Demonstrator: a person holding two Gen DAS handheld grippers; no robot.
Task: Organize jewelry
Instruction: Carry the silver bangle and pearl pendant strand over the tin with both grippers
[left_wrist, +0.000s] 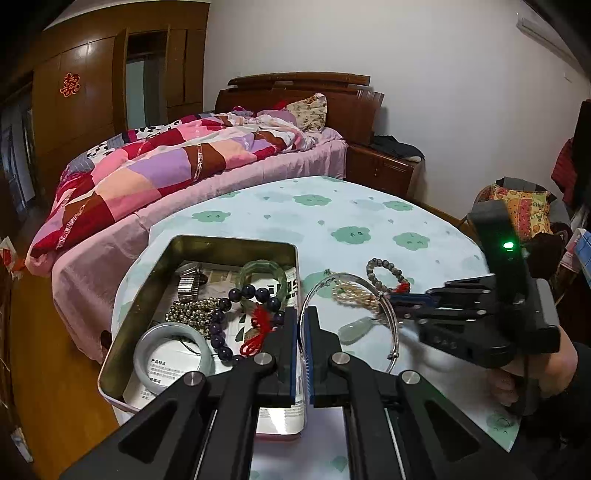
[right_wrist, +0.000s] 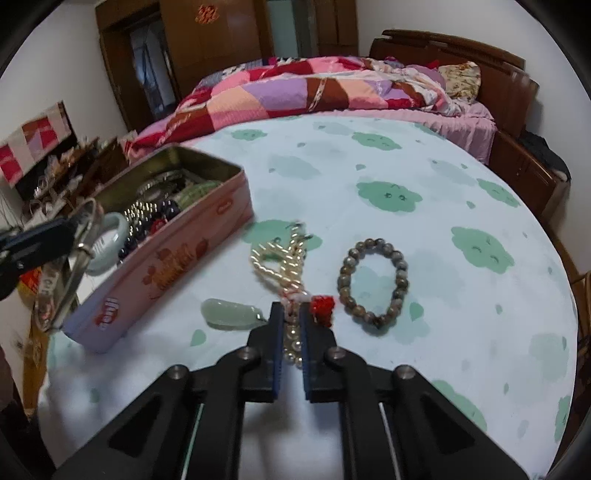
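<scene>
While the pearl strand (right_wrist: 284, 258) lay across the table's cloud-print cloth (right_wrist: 369, 155), its near end sat between the fingers of the right gripper (right_wrist: 291, 314), whose jaws had drawn in narrow around it, at a spot bound with pale cord. A jade pendant (right_wrist: 231, 313) rested just left of those fingers, and a grey bead bracelet (right_wrist: 373, 282) with a red tassel (right_wrist: 322, 308) lay just to their right. The left gripper (left_wrist: 302, 314) had closed on a thin silver bangle (left_wrist: 384, 299), holding it up beside the right-hand wall of the open tin (left_wrist: 229, 243); from the left wrist view the bangle's loop framed the pearls and pendant behind it. Inside the tin were a pale jade bangle (left_wrist: 147, 343), a green bracelet (left_wrist: 264, 273), dark purple beads (left_wrist: 255, 293) with a red knot (left_wrist: 258, 321), a strand of small metallic beads (left_wrist: 192, 314) and a metal watch band (left_wrist: 188, 286). Beyond the table stood a bed under a patchwork quilt (left_wrist: 155, 162) and a wooden wardrobe (left_wrist: 85, 96).
</scene>
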